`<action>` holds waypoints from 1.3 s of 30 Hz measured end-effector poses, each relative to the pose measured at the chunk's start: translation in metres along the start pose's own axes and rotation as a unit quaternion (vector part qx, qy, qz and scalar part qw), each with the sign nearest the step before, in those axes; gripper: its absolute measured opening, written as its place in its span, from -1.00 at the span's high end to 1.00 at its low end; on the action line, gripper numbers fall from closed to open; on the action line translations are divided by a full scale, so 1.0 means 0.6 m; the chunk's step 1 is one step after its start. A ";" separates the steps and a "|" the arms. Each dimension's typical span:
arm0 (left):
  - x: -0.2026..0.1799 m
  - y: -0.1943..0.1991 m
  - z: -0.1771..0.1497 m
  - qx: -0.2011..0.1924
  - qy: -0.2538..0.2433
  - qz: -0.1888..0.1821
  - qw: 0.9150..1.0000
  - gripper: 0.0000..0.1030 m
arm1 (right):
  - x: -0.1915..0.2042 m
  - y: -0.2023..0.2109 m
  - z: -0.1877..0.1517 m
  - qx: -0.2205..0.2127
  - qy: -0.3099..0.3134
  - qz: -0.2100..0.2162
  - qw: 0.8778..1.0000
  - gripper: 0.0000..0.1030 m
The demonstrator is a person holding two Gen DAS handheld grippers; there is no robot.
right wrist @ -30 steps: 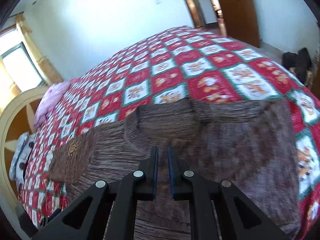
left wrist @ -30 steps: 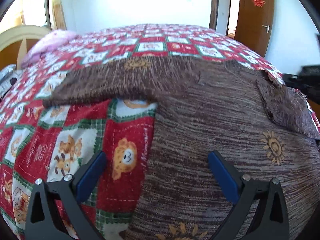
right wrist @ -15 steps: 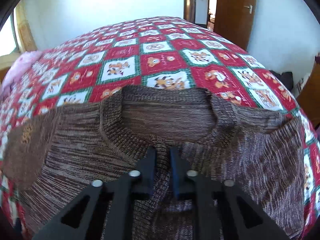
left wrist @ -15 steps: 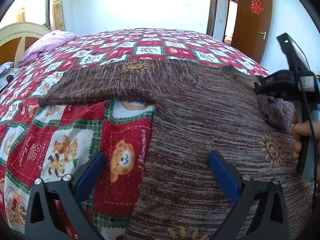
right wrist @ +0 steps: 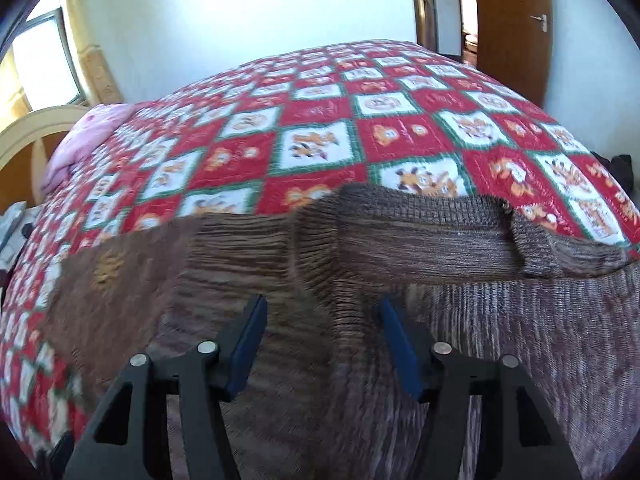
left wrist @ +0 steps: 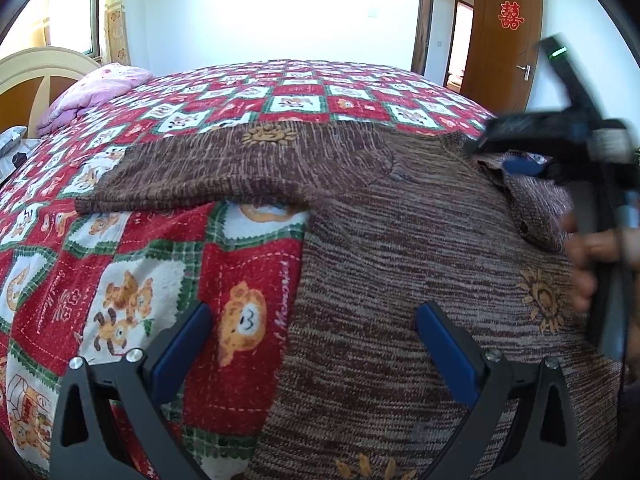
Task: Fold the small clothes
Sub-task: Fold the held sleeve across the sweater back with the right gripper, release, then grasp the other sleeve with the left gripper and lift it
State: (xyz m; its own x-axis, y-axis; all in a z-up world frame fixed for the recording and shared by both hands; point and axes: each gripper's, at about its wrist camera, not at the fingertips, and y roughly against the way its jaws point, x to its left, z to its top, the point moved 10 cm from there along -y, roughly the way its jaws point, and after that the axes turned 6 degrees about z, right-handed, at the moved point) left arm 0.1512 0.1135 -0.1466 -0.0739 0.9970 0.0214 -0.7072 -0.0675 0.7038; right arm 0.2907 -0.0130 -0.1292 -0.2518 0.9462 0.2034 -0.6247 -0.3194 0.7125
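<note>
Brown knit sweater point(left wrist: 400, 248) lies spread flat on red-and-white checked bedspread point(left wrist: 120, 280), one sleeve point(left wrist: 208, 172) stretched out to far left, collar point(right wrist: 420, 216) at far edge in right wrist view.

Just changed: right gripper point(right wrist: 324, 344) was pinched shut on knit near neckline a sec ago; jaws opening now, approx halfway wide, a ridge of fabric standing between pads but not pressed. Same gripper seen from left wrist view point(left wrist: 516, 160), blurred, w/ hand point(left wrist: 588, 256) on handle, at collar/right shoulder area; wasn't in that view one sec back. Folded-over flap near right shoulder now resting on body of sweater.

Left gripper point(left wrist: 312, 352) wide open, nothing between blue pads, hovering over sweater's left edge where knit meets bedspread; no real shift vs. earlier frames.

Meaning for task: looks like release after dragging or laying right-side portion inward, so first side fold probably placed. Left sleeve not yet folded; likely next, w/ left gripper already positioned nearby. Fold early-stage, far from done.
</note>
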 end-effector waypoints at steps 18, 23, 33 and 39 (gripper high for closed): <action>0.001 0.000 0.000 -0.002 -0.003 0.006 1.000 -1.00 | -0.032 0.092 -0.157 0.003 0.021 -0.050 0.999 0.47; 0.010 0.004 0.004 0.031 0.002 -0.015 0.999 -1.00 | -0.034 0.095 -0.156 -0.001 0.021 -0.054 0.998 0.44; 0.279 0.005 0.107 0.005 0.244 0.038 0.969 -0.84 | -0.040 0.100 -0.153 -0.005 0.015 -0.047 0.999 0.42; 0.320 -0.091 0.102 0.072 0.340 0.018 0.938 -0.36 | -0.040 0.099 -0.153 -0.005 0.013 -0.045 0.999 0.42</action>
State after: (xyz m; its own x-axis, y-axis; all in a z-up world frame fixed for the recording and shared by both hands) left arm 0.2185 0.3110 -0.1372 -0.5610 0.7370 -0.3770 -0.5978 -0.0455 0.8004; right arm 0.1916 -0.0595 -0.1535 -0.2133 0.9696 0.1200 -0.6529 -0.2328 0.7208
